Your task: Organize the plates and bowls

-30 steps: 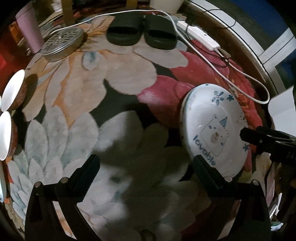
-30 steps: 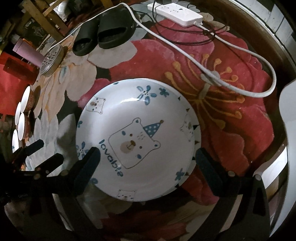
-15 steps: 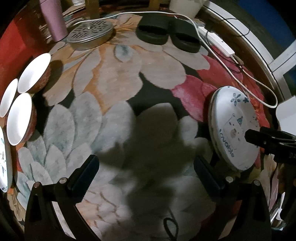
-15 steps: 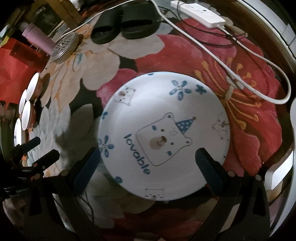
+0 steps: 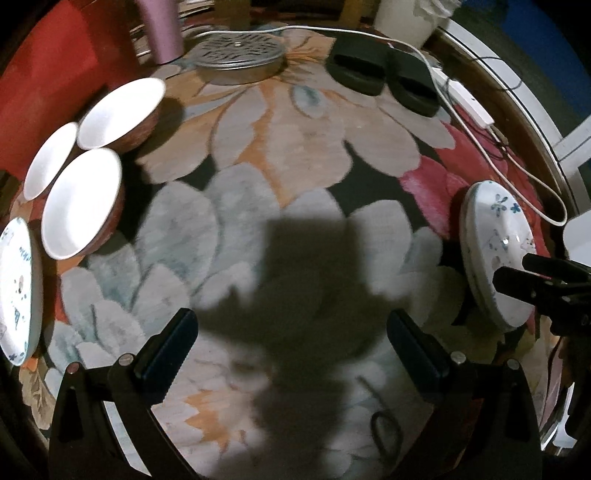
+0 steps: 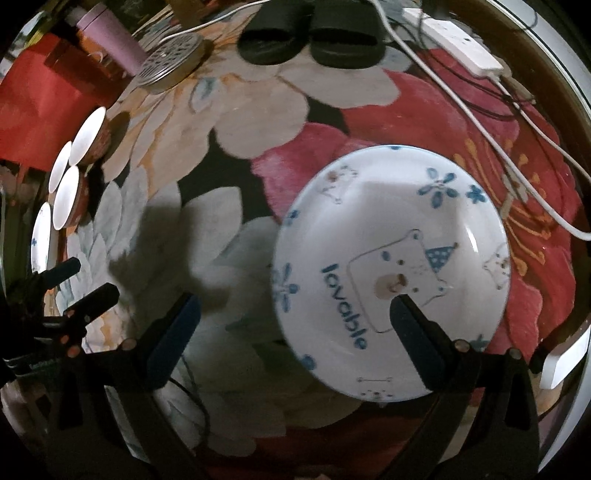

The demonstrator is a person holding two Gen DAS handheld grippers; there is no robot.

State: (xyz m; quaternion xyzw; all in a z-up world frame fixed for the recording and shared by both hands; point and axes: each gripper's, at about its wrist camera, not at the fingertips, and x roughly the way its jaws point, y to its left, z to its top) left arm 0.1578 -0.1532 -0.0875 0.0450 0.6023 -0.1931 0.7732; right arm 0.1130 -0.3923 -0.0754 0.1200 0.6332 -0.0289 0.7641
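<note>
A white plate with a blue bear and the word "lovable" (image 6: 391,273) lies on the floral carpet; it also shows at the right in the left wrist view (image 5: 495,251). My right gripper (image 6: 295,325) is open above the carpet, its right finger over the plate. My left gripper (image 5: 291,339) is open and empty over the pale flower. Three white bowls with brown outsides (image 5: 81,206) and a second patterned plate (image 5: 16,295) sit at the far left.
A pair of black slippers (image 5: 384,77), a round metal lid (image 5: 240,59), a pink cup (image 5: 162,29) and a white power strip with cables (image 6: 458,44) lie at the carpet's far side. A red cloth (image 5: 44,85) is at the left.
My left gripper has swung left, bringing the bowls and second plate into view. My right gripper has shifted left, so the plate now sits under its right finger.
</note>
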